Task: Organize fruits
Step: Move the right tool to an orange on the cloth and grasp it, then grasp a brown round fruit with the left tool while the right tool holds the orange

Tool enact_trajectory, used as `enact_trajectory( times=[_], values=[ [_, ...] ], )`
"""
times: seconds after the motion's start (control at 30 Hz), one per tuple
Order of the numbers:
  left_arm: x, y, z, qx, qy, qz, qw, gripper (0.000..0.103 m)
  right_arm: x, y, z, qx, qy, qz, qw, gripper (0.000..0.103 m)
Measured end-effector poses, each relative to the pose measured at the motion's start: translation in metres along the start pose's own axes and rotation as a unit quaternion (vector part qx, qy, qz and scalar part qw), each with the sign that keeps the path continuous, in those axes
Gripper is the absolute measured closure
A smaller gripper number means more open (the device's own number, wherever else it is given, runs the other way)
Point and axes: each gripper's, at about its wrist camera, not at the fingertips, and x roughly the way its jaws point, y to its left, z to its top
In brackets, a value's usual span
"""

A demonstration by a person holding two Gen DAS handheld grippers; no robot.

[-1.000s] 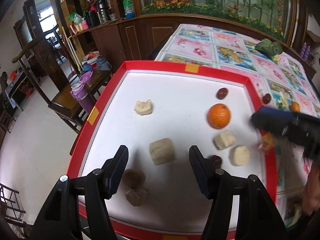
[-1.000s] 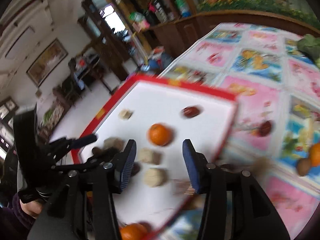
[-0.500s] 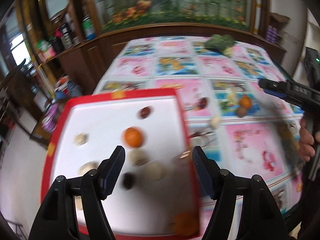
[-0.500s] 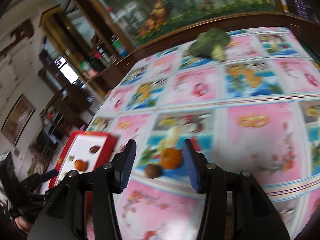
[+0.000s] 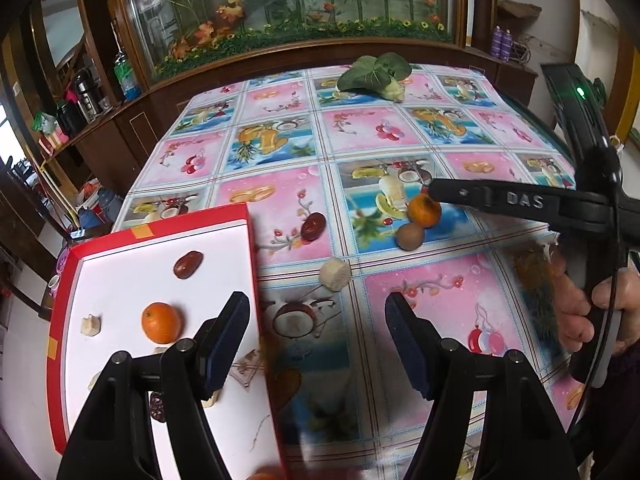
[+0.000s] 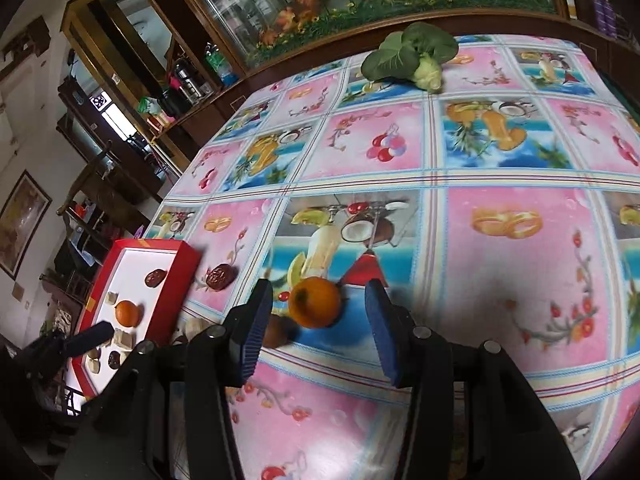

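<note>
A loose orange (image 6: 316, 306) lies on the patterned tablecloth between the fingers of my open right gripper (image 6: 318, 294), with a gap on each side. A brown kiwi (image 6: 280, 330) sits just left of it, partly behind the left finger. A dark date (image 6: 220, 277) rests near the red tray (image 6: 176, 292). That tray (image 5: 250, 240) holds an orange (image 5: 161, 322), a date (image 5: 188, 265) and several beige pieces. My left gripper (image 5: 316, 332) hangs open and empty over the tray's right rim. A beige cube (image 5: 335, 274) lies ahead of it.
A leafy green vegetable (image 6: 416, 54) lies at the far side of the table. A wooden cabinet with a glass front runs along the back. A hand (image 5: 576, 312) holds the right gripper at the right. The table's left edge drops beside the tray.
Both views have swung right, from the tray to the tablecloth. My right gripper has come down around the loose orange. My left gripper has shifted to the tray's right rim.
</note>
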Motion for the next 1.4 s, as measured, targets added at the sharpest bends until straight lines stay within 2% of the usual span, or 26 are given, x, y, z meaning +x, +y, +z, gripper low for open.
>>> enact_trajectory(
  times=[0.13,0.3,0.4,0.5,0.77,0.97,1.13,1.2,1.3,1.4],
  values=[
    [0.002,-0.006,0.001,0.002,0.003,0.0,1.0,0.033,0.016,0.002,0.001,0.005,0.023,-0.008,1.0,0.056],
    [0.005,-0.016,0.005,0.011,0.006,-0.001,0.9999,0.033,0.028,0.007,0.001,0.001,0.041,-0.009,0.999,0.068],
    [0.009,-0.021,0.008,0.015,0.01,0.0,0.9998,0.033,0.029,0.014,-0.002,-0.022,0.046,-0.018,0.999,0.07],
    [0.013,-0.027,0.013,0.024,0.014,0.003,0.9996,0.033,0.026,0.01,-0.001,-0.009,0.053,-0.009,0.999,0.072],
    [0.034,-0.051,0.034,0.046,0.025,-0.005,0.9986,0.033,-0.015,-0.04,0.019,0.092,-0.015,-0.03,0.995,0.072],
    [0.059,-0.06,0.046,0.042,0.038,-0.013,0.9983,0.033,-0.029,-0.05,0.023,0.117,-0.036,-0.021,0.992,0.072],
    [0.077,-0.062,0.045,0.037,0.058,-0.017,0.9975,0.049,-0.031,-0.047,0.023,0.118,-0.036,-0.013,0.992,0.072],
    [0.08,-0.063,0.045,0.035,0.059,-0.017,0.9975,0.052,-0.03,-0.047,0.024,0.119,-0.036,-0.014,0.992,0.072],
    [0.084,-0.065,0.044,0.034,0.061,-0.027,0.9972,0.065,-0.03,-0.046,0.024,0.119,-0.036,-0.014,0.992,0.072],
    [0.085,-0.065,0.044,0.031,0.059,-0.039,0.997,0.072,-0.029,-0.046,0.023,0.119,-0.034,-0.011,0.992,0.072]
  ],
)
